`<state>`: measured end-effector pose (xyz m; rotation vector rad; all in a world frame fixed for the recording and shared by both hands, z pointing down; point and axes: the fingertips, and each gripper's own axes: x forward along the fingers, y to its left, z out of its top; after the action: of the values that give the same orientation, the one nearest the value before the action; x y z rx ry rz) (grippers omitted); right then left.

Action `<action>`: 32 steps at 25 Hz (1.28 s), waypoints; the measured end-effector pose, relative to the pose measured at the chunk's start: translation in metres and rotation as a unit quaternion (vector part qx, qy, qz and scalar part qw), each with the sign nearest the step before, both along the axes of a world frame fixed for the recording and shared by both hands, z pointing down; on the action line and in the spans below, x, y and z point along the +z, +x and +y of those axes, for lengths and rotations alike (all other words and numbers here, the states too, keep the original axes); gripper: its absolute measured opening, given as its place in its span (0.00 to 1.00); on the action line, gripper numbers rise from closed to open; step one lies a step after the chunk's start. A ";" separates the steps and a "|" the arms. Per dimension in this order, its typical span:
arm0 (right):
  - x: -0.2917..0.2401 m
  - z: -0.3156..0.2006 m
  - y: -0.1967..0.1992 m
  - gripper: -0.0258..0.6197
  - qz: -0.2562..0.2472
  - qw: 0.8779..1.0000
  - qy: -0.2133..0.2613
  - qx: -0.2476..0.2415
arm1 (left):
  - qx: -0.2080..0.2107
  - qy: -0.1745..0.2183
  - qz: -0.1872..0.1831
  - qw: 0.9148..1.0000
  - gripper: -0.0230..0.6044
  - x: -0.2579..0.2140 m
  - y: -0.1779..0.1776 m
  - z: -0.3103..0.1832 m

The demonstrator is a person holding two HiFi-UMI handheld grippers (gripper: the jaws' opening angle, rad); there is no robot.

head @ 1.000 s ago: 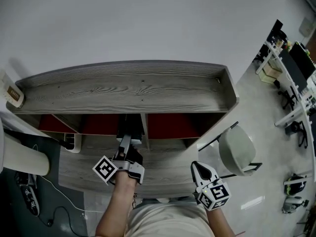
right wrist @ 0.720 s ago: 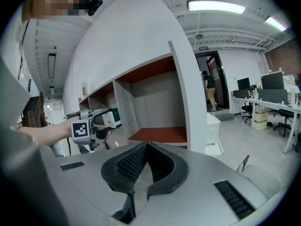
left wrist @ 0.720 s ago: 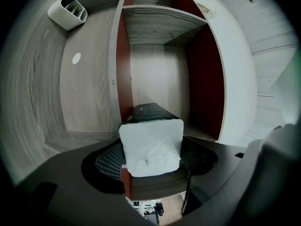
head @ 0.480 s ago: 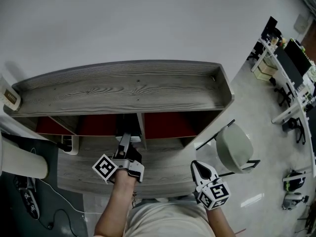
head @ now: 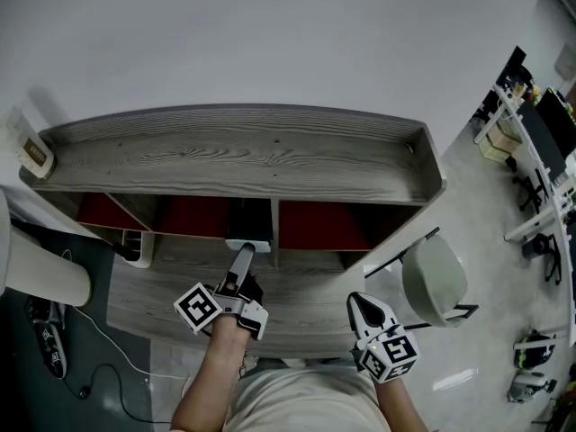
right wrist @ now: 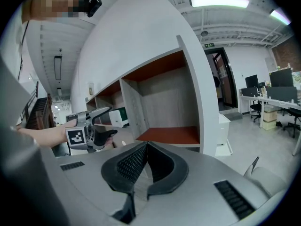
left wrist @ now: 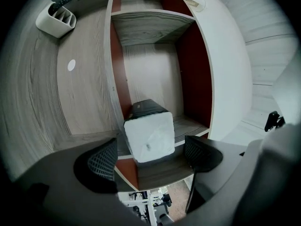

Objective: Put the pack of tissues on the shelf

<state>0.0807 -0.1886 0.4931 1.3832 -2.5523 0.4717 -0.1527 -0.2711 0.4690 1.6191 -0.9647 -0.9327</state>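
Observation:
The pack of tissues (left wrist: 149, 138), white with a dark top, rests on the board of a shelf compartment (left wrist: 160, 167), near its front edge. My left gripper (left wrist: 150, 155) is just in front of it with its jaws opening wide. The pads (left wrist: 102, 160) stand clear of the pack's sides. From above, the pack (head: 248, 239) sits in the middle bay of the grey wooden shelf (head: 243, 160), with the left gripper (head: 243, 259) pointing at it. My right gripper (head: 359, 302) hangs back at the right. Its jaws (right wrist: 143, 147) are shut with nothing between them.
A white pen holder (left wrist: 56, 20) stands on the desk surface left of the bays, seen from above as the holder (head: 135, 255). A grey chair (head: 436, 282) is at the shelf's right end. Office desks (head: 540, 151) line the far right. A white cylinder (head: 40, 286) is at the left.
The left gripper has drawn back a little from the shelf bay and its jaws have widened off the pack, which stays on the board. The right gripper has not moved.

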 end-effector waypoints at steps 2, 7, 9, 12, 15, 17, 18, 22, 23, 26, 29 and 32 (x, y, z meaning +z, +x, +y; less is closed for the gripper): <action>0.001 -0.002 -0.008 0.08 -0.002 1.000 -0.001 -0.014 | 0.004 0.006 0.004 1.000 0.74 0.000 -0.003 0.010; 0.002 -0.007 -0.037 0.08 -0.011 0.998 -0.001 -0.063 | 0.001 0.014 -0.016 1.000 0.67 0.001 -0.017 0.043; 0.001 -0.009 -0.051 0.08 -0.015 0.996 0.000 -0.086 | -0.017 0.011 -0.046 0.999 0.40 0.003 -0.026 0.058; -0.002 -0.010 -0.073 0.08 -0.022 0.993 0.003 -0.120 | -0.035 -0.005 -0.127 0.991 0.12 0.009 -0.042 0.080; -0.007 -0.008 -0.095 0.08 -0.027 0.988 0.007 -0.152 | -0.040 -0.014 -0.253 0.967 0.06 0.017 -0.055 0.101; -0.010 -0.006 -0.109 0.08 -0.031 0.985 0.010 -0.172 | -0.045 -0.010 -0.312 0.949 0.06 0.015 -0.061 0.114; -0.011 -0.005 -0.115 0.08 -0.033 0.983 0.011 -0.182 | -0.050 -0.009 -0.327 0.944 0.06 0.014 -0.064 0.121; -0.013 0.004 -0.143 0.08 -0.036 0.973 0.012 -0.228 | -0.074 -0.014 -0.366 0.928 0.06 0.011 -0.081 0.146; -0.015 0.007 -0.150 0.08 -0.037 0.970 0.013 -0.240 | -0.076 -0.019 -0.388 0.918 0.06 0.012 -0.084 0.153; -0.018 0.015 -0.168 0.08 -0.038 0.962 0.015 -0.270 | -0.080 -0.032 -0.467 0.880 0.06 0.011 -0.092 0.172; -0.020 0.023 -0.183 0.08 -0.040 0.954 0.018 -0.296 | -0.087 -0.029 -0.523 0.847 0.06 0.008 -0.096 0.188; -0.023 0.030 -0.195 0.08 -0.042 0.947 0.019 -0.318 | -0.102 -0.031 -0.540 0.835 0.06 0.004 -0.103 0.203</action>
<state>-0.1143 -0.1582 0.4700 0.4854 -2.8776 0.3611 -0.2559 -0.0678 0.4735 2.0058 -1.9234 0.0023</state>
